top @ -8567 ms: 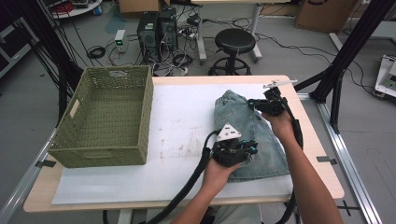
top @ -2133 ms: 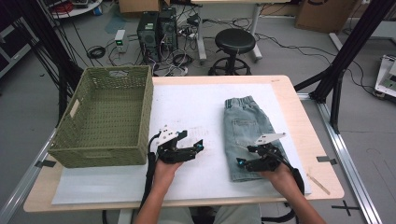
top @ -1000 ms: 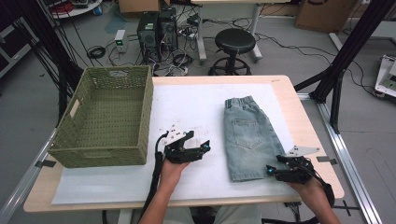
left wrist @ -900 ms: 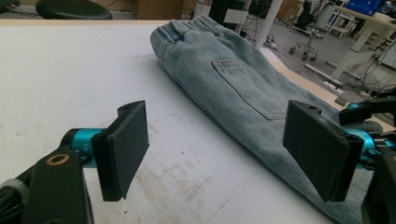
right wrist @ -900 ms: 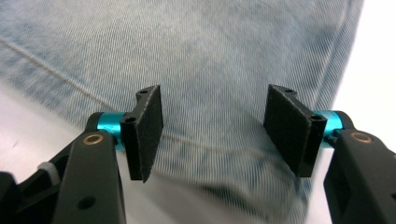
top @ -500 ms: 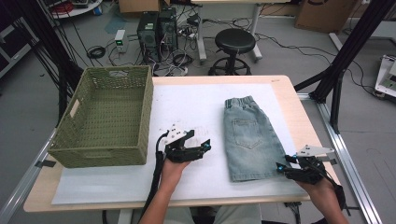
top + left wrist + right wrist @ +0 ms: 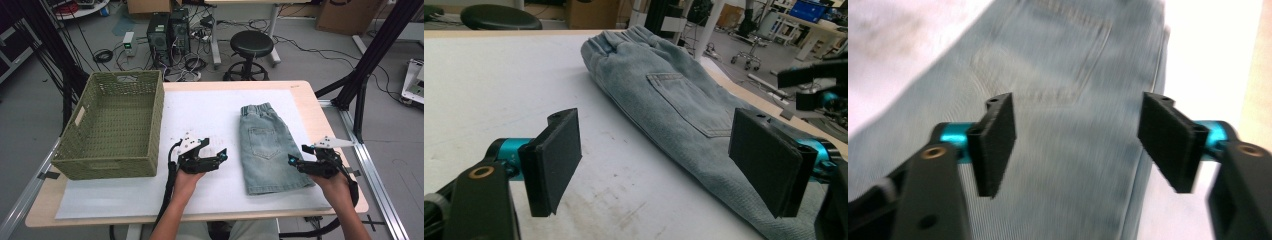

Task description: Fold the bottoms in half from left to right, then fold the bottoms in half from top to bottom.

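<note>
both tongs open, denim shorts flat between them

the folded denim shorts (image 7: 266, 145) lie flat on the white mat (image 7: 200, 115), toward the right half of the table (image 7: 305, 95), waistband at the far end and hem toward me. nothing is holding them.

my left gripper (image 7: 216, 156) rests over the bare mat just left of the shorts, near their lower half but apart from them. its jaws stand wide apart with nothing between them — in the left gripper view (image 7: 664, 165) i see only white mat in the gap, with the shorts (image 7: 674, 100) running past on the right, back pocket facing up.

my right gripper (image 7: 295, 161) sits at the right edge of the shorts near the hem, pointing inward across the cloth. its jaws have just been opening and now stand well apart; in the right gripper view (image 7: 1075, 145) the denim (image 7: 1068, 60) lies beneath the gap, blurred, with no cloth pinched between the pads (image 7: 993, 142).

the green woven basket (image 7: 155, 125) stands on the left side of the table, well apart from the shorts — my left hand (image 7: 187, 180) is between the two.
</note>
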The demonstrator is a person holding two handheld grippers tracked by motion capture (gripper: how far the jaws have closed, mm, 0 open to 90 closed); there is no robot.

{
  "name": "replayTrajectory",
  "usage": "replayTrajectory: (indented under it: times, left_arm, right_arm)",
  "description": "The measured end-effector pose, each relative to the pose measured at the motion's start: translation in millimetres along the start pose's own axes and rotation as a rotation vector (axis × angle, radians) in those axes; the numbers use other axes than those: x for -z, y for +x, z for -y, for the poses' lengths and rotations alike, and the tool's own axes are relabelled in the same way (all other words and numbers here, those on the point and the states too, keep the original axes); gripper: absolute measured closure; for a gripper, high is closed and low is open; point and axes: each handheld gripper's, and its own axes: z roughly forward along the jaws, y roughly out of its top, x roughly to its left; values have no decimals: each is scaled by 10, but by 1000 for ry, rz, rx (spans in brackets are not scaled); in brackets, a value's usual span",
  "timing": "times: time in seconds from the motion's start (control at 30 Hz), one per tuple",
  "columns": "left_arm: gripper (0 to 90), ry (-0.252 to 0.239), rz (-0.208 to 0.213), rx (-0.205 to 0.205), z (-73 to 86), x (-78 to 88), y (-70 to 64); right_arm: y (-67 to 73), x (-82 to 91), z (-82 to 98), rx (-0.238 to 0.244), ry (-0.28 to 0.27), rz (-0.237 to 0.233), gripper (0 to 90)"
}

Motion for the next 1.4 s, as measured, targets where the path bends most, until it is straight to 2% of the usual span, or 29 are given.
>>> replayTrajectory:
  times: [0.07, 0.23, 0.47, 0.53, 0.73, 0.93, 1.03, 1.13, 1.27, 1.4]
  left_arm:
    - [210, -3, -6, -2, -15, 10, 14]
    - [210, 5, -7, -4, -20, 24, 23]
    - [210, 10, 6, -6, -24, 29, -25]
    - [210, 10, 31, 1, -26, -2, -43]
    - [210, 34, 48, 4, -41, -119, -115]
    - [210, 85, 92, 10, -3, -347, -250]
    - [210, 122, 97, 7, 35, -475, -304]
    - [227, 161, 79, 21, 55, -592, -336]
    - [312, 205, 52, 49, 83, -711, -351]
    - [372, 266, 15, 52, 128, -788, -369]
  right_arm:
    - [-28, -54, -111, -11, -6, -7, 272]
    - [-51, -102, -215, -35, -44, -3, 252]
    - [-60, -95, -222, -41, -54, -8, 252]
    - [-74, -81, -217, -42, -59, -8, 252]
    - [-120, -74, -184, -56, -54, 4, 253]
    - [-150, -94, -156, -65, -48, 9, 254]
    - [-156, -93, -146, -66, -46, 8, 255]
    - [-168, -78, -130, -67, -46, 9, 256]
    - [-174, -76, -111, -70, -43, 12, 256]
    - [-165, -113, -90, -62, -21, 19, 258]
